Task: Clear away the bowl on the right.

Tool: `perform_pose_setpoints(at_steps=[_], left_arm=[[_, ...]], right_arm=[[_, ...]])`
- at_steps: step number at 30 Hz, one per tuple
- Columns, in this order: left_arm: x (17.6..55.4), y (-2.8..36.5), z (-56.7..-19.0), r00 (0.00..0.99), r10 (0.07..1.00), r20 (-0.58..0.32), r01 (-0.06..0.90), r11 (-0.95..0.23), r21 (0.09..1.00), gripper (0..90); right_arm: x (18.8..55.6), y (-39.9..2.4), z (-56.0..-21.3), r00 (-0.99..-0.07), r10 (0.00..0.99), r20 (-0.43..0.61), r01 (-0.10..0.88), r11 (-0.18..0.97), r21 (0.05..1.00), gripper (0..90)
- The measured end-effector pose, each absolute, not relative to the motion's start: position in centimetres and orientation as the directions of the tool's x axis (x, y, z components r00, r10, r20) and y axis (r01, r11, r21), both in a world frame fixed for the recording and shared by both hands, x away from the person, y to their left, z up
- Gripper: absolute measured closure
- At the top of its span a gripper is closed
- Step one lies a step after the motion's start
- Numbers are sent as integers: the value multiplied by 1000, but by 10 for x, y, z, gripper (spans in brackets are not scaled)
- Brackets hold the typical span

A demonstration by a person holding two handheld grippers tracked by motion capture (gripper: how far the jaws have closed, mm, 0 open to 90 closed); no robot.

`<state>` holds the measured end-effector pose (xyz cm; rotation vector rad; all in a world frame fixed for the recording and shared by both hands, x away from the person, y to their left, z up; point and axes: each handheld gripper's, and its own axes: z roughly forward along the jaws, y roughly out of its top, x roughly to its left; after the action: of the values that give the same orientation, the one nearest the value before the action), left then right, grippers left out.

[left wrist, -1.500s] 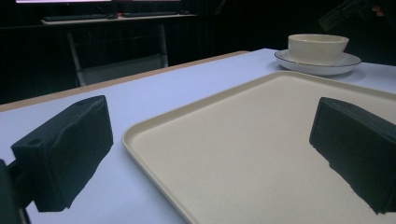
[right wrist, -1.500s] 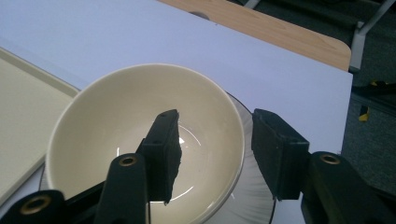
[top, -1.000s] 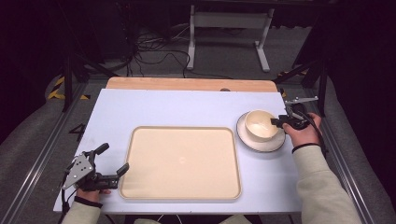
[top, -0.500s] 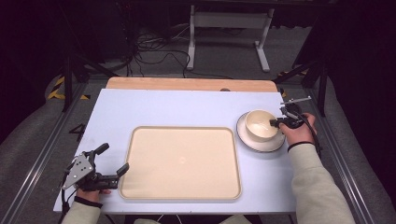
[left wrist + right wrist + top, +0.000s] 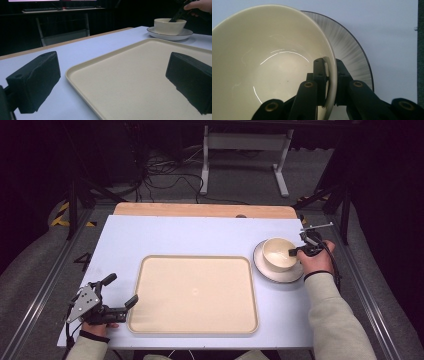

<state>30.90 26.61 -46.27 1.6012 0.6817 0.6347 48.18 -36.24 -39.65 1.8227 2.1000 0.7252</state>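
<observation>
A cream bowl (image 5: pixel 276 253) stands on a white plate (image 5: pixel 280 275) with a dark rim at the table's right. My right gripper (image 5: pixel 294 252) has just been closing and is shut on the bowl's near right rim, one jaw inside the bowl and one outside. In the right gripper view the rim of the bowl (image 5: pixel 269 62) sits pinched in the right gripper (image 5: pixel 329 75), with the plate (image 5: pixel 349 42) behind. My left gripper (image 5: pixel 121 290) rests open at the front left, beside a beige tray (image 5: pixel 195 292). In the left gripper view the left gripper (image 5: pixel 113 82) straddles the corner of the tray (image 5: pixel 130 75).
The pale blue table (image 5: pixel 175 235) has a wooden strip along its far edge. Metal frame rails run down both sides, and a stand with cables is on the floor beyond. In the left gripper view the bowl (image 5: pixel 170 26) and plate (image 5: pixel 172 36) stand past the tray.
The right gripper has edged left onto the bowl's rim and its jaws have closed on it. The left gripper has stayed still.
</observation>
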Motion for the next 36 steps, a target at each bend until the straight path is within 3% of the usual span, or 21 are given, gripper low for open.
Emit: perform_pose_setpoints(at_steps=[8,15,36], left_arm=[[309,266,-463,677,736,25,78,-105,991,2],[309,266,-463,677,736,24,78,-104,991,2],[309,266,-463,676,736,24,78,-105,991,2]], right_arm=[[479,-360,-389,-155,979,131,852,65,520,834],[474,-352,-374,-176,980,92,853,105,511,823],[459,-334,-339,-248,963,101,842,163,514,822]])
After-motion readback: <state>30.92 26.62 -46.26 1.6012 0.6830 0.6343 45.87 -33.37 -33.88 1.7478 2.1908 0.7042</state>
